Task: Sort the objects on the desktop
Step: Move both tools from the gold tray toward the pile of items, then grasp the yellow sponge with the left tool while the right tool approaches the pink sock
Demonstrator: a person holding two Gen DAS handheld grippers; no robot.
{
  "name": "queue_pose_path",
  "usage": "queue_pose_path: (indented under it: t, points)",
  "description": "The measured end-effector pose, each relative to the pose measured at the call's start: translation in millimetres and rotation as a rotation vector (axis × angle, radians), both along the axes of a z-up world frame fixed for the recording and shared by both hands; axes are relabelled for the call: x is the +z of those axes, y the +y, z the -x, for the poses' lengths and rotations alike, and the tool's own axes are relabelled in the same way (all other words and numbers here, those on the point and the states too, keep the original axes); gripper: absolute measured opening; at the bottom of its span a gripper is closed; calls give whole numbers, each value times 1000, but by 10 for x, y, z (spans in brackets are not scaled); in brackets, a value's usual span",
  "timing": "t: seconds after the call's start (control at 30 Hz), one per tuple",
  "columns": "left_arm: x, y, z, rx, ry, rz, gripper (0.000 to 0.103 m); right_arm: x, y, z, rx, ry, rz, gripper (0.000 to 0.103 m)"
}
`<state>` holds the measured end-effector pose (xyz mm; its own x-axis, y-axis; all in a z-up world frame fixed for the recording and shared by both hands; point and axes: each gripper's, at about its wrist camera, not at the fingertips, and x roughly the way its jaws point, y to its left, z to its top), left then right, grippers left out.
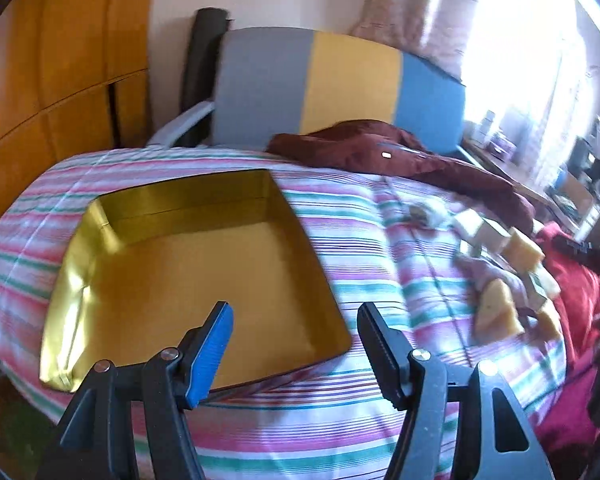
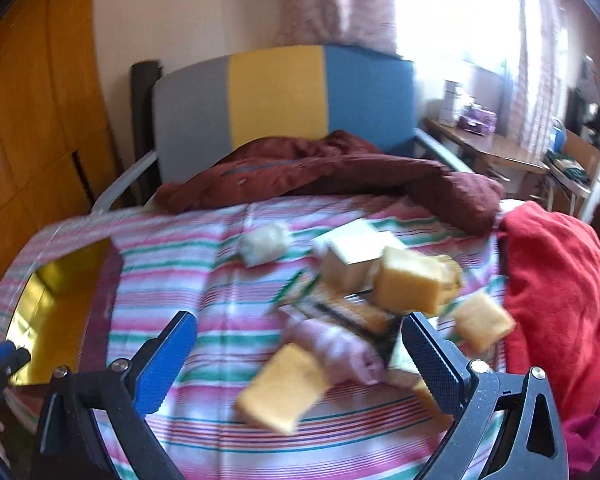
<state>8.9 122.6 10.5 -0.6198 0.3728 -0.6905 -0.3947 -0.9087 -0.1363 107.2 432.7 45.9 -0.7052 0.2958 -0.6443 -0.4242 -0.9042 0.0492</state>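
An empty gold tin box [image 1: 188, 272] lies on the striped bedspread, and my left gripper [image 1: 294, 312] hangs open over its near right corner with nothing between the fingers. The same tin [image 2: 52, 304] shows at the left edge of the right wrist view. A blurred pile of yellow sponges [image 2: 410, 284], pale boxes [image 2: 352, 260], a white roll [image 2: 264, 242] and a pink bundle [image 2: 336, 348] lies on the bed. My right gripper [image 2: 300, 328] stands open just above the pile, with a yellow sponge [image 2: 282, 388] below its gap. That pile [image 1: 508, 264] sits far right in the left wrist view.
A dark red jacket [image 2: 332, 176] lies across the bed's far end before a grey, yellow and blue headboard [image 2: 276, 92]. A red blanket [image 2: 560, 296] is heaped at the right. A wooden wardrobe [image 1: 60, 60] stands left; a cluttered desk [image 2: 496, 148] is by the window.
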Motion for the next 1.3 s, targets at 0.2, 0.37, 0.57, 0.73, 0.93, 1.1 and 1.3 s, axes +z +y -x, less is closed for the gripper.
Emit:
queue_pose_path:
  t: [0.2,0.37,0.57,0.73,0.93,1.1,1.3]
  points:
    - [-19,501,-72,-162,-15,-5,71,-11,590,-235,-102,58,124,103]
    - [-47,981,-209,-327,-43,3,70,-218,829,-313,-163,78,211,103]
    - [-193,1498,-250,-430,-160,-4,69,-341,824,-286,-135,55,190,103]
    - [-280,1796,-226,-463,-199,-22,69,-361,844,-280,-120,66,216,103]
    - [-339,2125,-170,-510,-220,-44,69,-364,831,-270,-114,66,224,103]
    - [-516,2325,-51,-540,-291,-52,69,-361,784,-242,-91,59,210,103]
    - [-807,2427,46,-542,-377,-58,69,-360,755,-220,-73,52,195,103]
